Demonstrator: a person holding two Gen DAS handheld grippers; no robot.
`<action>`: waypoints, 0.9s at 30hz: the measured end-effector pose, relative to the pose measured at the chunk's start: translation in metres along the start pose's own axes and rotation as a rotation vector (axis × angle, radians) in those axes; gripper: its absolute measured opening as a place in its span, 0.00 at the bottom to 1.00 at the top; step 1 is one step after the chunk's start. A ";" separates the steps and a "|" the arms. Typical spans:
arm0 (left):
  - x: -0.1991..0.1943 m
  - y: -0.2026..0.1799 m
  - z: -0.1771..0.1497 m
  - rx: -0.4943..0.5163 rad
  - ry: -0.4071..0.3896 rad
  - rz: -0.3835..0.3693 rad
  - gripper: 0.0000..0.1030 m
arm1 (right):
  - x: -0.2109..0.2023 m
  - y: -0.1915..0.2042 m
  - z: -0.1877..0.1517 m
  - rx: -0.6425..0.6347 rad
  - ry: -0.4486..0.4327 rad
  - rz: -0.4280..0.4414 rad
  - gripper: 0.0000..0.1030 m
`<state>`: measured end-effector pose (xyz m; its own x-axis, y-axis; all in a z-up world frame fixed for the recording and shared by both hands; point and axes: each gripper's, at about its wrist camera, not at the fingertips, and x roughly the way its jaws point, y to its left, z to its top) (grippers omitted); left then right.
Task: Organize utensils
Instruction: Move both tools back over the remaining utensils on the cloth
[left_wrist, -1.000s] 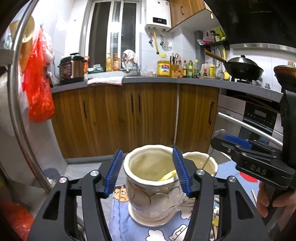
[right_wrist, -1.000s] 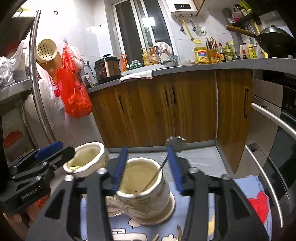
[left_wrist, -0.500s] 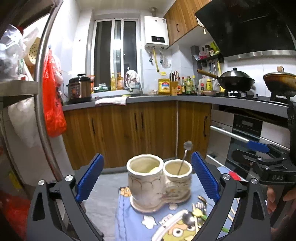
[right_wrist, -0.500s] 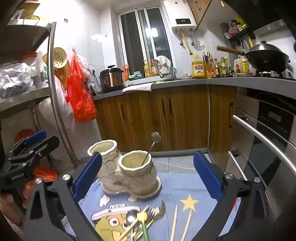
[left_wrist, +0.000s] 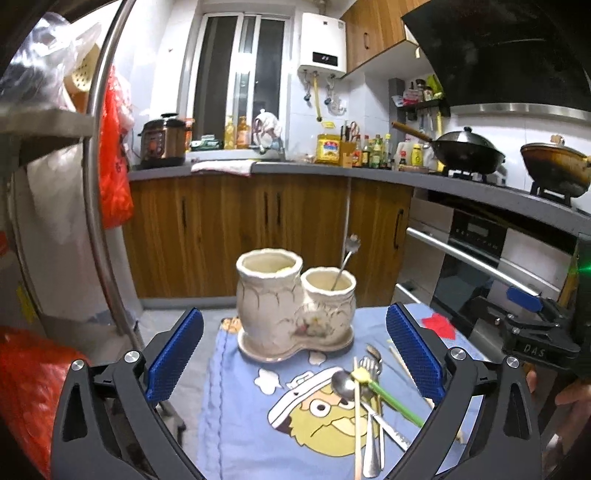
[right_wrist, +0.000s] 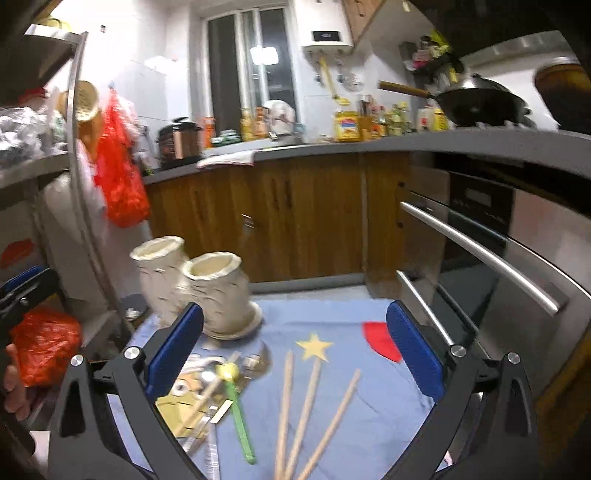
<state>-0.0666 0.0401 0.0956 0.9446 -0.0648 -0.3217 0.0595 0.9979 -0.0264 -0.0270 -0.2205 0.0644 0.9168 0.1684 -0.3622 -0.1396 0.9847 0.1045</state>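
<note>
A cream ceramic double-cup utensil holder (left_wrist: 291, 310) stands at the far end of a blue cartoon cloth (left_wrist: 258, 424); it also shows in the right wrist view (right_wrist: 207, 291). A metal utensil (left_wrist: 345, 264) leans in its right cup. Loose cutlery lies on the cloth: a metal spoon (left_wrist: 343, 384), a green-handled utensil (left_wrist: 391, 397) and wooden chopsticks (right_wrist: 306, 406). My left gripper (left_wrist: 293, 354) is open and empty, held back from the holder. My right gripper (right_wrist: 293, 354) is open and empty above the chopsticks.
Wooden kitchen cabinets (left_wrist: 258, 229) stand behind the cloth. An oven with a steel handle (right_wrist: 480, 251) is at the right. A metal rack post (left_wrist: 99, 206) and red bags (right_wrist: 118, 177) are at the left.
Both grippers opened and pulled back from the holder's cups. The holder now sits farther off, and the loose cutlery on the cloth has come into view. The right view has swung right.
</note>
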 end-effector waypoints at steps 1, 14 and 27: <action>0.003 -0.001 -0.004 0.005 0.002 0.007 0.95 | 0.004 -0.005 -0.005 -0.003 0.005 -0.017 0.95; 0.046 -0.001 -0.046 0.039 0.066 0.045 0.95 | 0.045 -0.035 -0.040 0.044 0.133 -0.042 0.95; 0.066 -0.003 -0.060 0.022 0.144 0.014 0.95 | 0.066 -0.035 -0.054 0.011 0.208 -0.062 0.95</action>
<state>-0.0235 0.0320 0.0175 0.8895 -0.0492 -0.4542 0.0549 0.9985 -0.0007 0.0180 -0.2412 -0.0128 0.8264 0.1144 -0.5513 -0.0802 0.9931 0.0859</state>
